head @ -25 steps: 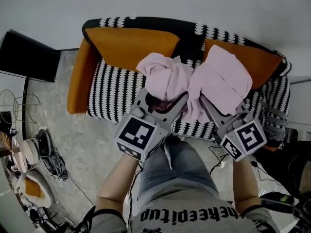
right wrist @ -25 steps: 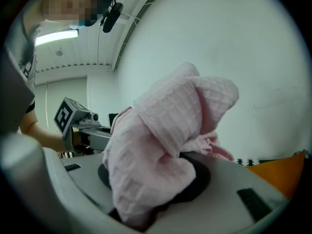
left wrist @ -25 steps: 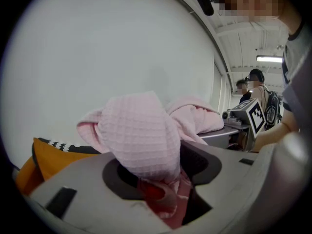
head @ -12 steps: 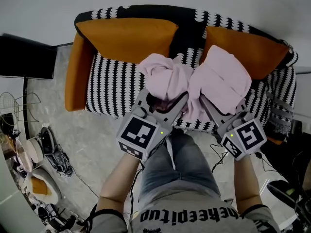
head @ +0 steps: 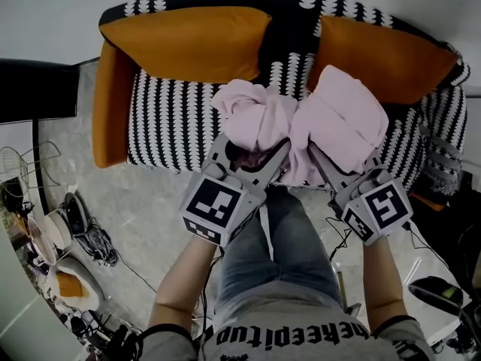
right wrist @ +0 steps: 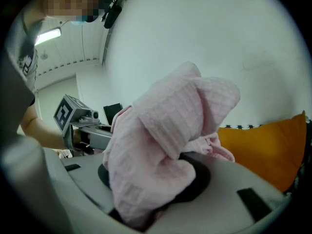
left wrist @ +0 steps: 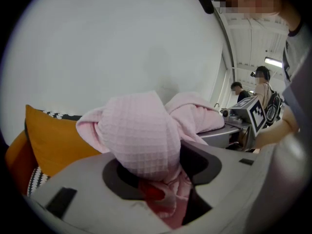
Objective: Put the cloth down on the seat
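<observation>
Operator: Room around the seat, how much did I have?

Observer: Most of it lay to your left. You held the pink cloth bunched over the front of the striped seat, toward its right side. The left stretch of the seat lay bare out to the orange armrest. The left cushion and the right cushion leaned along the back, the right one just behind the cloth. Your legs stood at the seat's front edge. I couldn't tell whether the cloth touched the seat. The floor was bare beside the armrest, with clutter farther out.

Operator: And the jaws?

Observer: Your left gripper was clenched on one bunch, its waffle weave bulging up between the jaws. Your right gripper grasped the other fold the same way.

Operator: Any writing?

Observer: Only the print on your shirt, which was upside down to the head view. I couldn't read it surely. The marker cube bore black squares and no words.
</observation>
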A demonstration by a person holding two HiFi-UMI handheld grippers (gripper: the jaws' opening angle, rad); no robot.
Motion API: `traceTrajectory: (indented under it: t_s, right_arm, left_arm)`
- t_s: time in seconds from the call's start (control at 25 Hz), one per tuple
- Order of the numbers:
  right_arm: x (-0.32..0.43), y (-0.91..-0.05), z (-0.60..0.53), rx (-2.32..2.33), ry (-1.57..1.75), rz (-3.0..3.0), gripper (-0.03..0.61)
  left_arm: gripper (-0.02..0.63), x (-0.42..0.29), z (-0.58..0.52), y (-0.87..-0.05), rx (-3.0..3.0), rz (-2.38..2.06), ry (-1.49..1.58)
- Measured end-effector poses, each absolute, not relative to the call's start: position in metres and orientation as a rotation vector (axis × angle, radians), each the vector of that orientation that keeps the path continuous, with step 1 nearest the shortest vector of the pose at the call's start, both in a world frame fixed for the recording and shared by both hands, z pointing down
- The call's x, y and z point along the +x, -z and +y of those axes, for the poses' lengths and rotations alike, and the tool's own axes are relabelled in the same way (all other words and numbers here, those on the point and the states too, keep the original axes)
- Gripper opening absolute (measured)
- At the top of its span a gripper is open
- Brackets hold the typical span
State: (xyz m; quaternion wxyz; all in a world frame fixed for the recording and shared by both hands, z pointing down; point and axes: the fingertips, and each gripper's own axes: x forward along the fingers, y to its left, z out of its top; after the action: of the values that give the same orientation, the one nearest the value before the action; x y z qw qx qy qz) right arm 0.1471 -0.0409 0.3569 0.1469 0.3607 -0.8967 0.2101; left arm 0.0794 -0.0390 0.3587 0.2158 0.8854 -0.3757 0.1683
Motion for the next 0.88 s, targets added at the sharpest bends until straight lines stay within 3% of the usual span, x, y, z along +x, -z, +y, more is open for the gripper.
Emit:
traceTrajectory:
  t_s: [0.88]
  right_arm:
    - [0.161,-0.469,-0.022,1.048,-0.766,-2.466,0.183]
  left_arm:
    - [0.241,0.094,-0.023,-0.471,2.356,-0.943,-0.558]
